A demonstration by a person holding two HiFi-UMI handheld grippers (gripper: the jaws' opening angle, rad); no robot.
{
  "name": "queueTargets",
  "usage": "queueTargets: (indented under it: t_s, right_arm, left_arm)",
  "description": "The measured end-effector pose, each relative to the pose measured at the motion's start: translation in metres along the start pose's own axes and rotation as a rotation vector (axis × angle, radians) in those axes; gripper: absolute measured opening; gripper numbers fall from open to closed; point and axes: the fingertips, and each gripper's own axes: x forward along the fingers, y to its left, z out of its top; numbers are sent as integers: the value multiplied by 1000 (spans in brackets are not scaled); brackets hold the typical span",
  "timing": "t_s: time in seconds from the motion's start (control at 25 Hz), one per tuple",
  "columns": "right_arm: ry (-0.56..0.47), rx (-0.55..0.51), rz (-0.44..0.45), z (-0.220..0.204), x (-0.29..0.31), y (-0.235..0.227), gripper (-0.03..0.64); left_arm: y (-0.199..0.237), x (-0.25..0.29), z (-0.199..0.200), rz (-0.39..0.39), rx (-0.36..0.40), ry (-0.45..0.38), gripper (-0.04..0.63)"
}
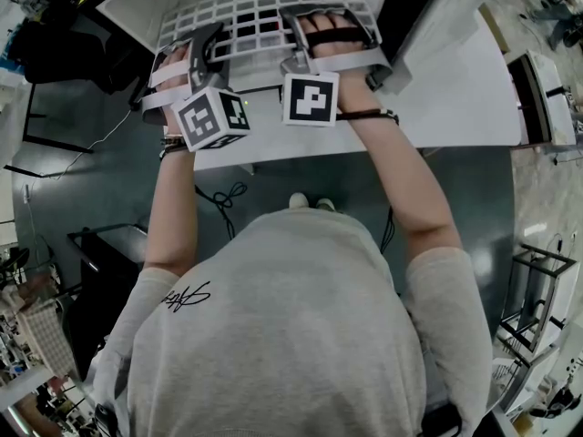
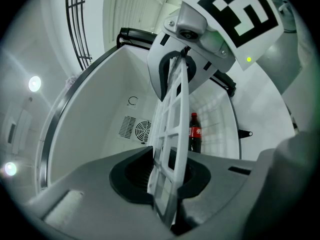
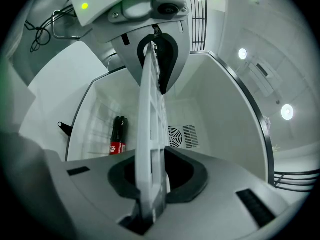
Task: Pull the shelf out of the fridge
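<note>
While L claw (image 2: 167, 176) & R claw (image 3: 150, 176) pinch shelf (image 1: 264, 12), only gripper views show cola bottle (image 2: 195, 134) inside.

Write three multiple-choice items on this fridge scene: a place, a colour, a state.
1. Where is the cola bottle?
A. On the floor
B. Inside the fridge
C. On a chair

2. What colour is the shelf?
A. White
B. Black
C. Red

3. How do the left gripper and right gripper stand?
A. Both open
B. Both shut on the shelf
C. Only one grips

Key:
1. B: it shows within the fridge's walls.
2. A: its grid is white in every view.
3. B: each gripper view shows pads pressing the shelf.
</note>
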Motion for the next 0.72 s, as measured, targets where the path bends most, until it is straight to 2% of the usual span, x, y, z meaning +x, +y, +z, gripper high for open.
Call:
queueTargets:
  t_s: [0.72]
  right_arm:
    - [-9, 13, 19, 2, -10, 4, 60]
  left_arm:
    - [-3, -9, 2, 5, -1, -2, 52]
